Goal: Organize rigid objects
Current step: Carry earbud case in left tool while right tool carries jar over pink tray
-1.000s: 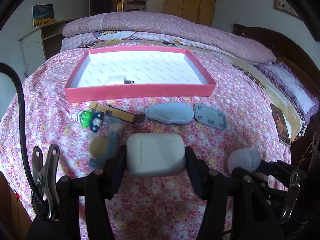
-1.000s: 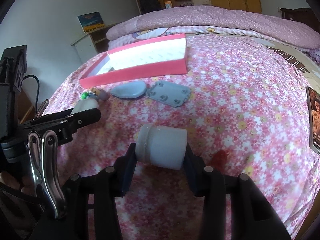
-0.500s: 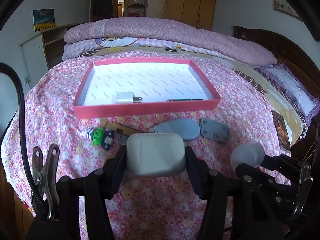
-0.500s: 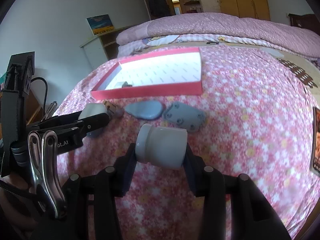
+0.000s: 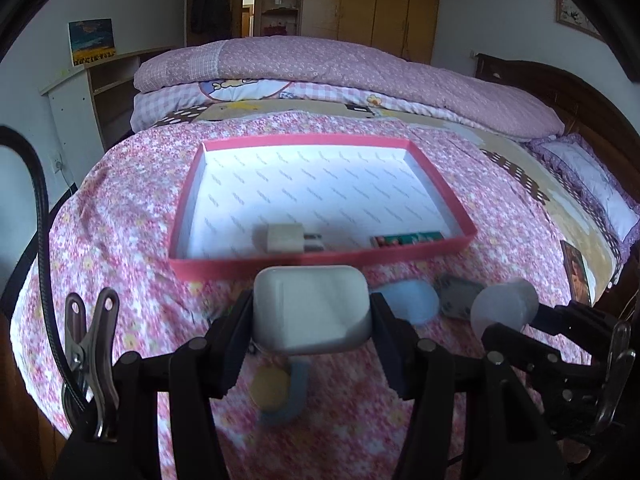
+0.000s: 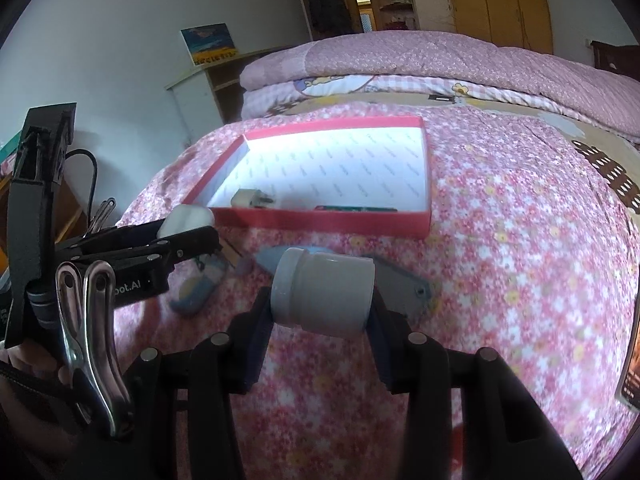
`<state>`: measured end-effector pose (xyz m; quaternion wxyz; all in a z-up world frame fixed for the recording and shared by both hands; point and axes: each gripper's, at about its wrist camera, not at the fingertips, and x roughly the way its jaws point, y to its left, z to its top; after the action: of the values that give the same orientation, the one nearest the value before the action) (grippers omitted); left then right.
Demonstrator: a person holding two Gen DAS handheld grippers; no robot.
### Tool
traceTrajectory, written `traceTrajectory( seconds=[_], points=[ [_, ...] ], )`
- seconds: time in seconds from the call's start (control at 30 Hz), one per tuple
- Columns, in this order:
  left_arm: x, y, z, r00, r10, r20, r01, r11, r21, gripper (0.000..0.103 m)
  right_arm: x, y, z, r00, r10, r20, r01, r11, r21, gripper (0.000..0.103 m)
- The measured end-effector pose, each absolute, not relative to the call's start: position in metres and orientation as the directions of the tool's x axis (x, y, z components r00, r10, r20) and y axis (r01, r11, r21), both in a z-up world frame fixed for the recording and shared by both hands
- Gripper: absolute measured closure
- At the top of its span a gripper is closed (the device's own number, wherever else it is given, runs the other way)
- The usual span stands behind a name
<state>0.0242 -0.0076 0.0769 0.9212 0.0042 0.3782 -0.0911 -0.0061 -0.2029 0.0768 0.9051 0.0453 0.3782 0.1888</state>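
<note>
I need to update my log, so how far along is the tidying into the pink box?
Partly done. The pink box already holds a white charger plug and a slim green item. In hand: the left hand-held gripper clamps a white case, the right hand-held gripper a white jar. Left on the bedspread: a blue oval piece, a grey plate and some smaller items.

One pink tray [image 5: 444, 196], one white charger [image 5: 286, 238], one earbud case [image 5: 310, 314], one white jar [image 6: 324, 294], two grey-blue pieces [image 5: 412, 300].

The white case [image 5: 311, 307] hides whatever lies just behind it on the bedspread [image 5: 132, 216], the jar [image 6: 323, 291] covers part of the grey plate [image 6: 402, 290], and the tray's [image 6: 320, 222] green item [image 6: 356, 209] is too blurred to identify.
</note>
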Motion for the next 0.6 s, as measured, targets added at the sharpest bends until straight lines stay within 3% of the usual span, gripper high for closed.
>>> traceTrajectory(
  seconds=[0.6],
  points=[
    [0.095, 0.009, 0.085, 0.722, -0.169, -0.672, 0.185, 0.982, -0.047, 0.044, 0.061, -0.187, 0.085, 0.644, 0.305, -0.702, -0.270, 0.949, 0.164, 0.058]
  ],
)
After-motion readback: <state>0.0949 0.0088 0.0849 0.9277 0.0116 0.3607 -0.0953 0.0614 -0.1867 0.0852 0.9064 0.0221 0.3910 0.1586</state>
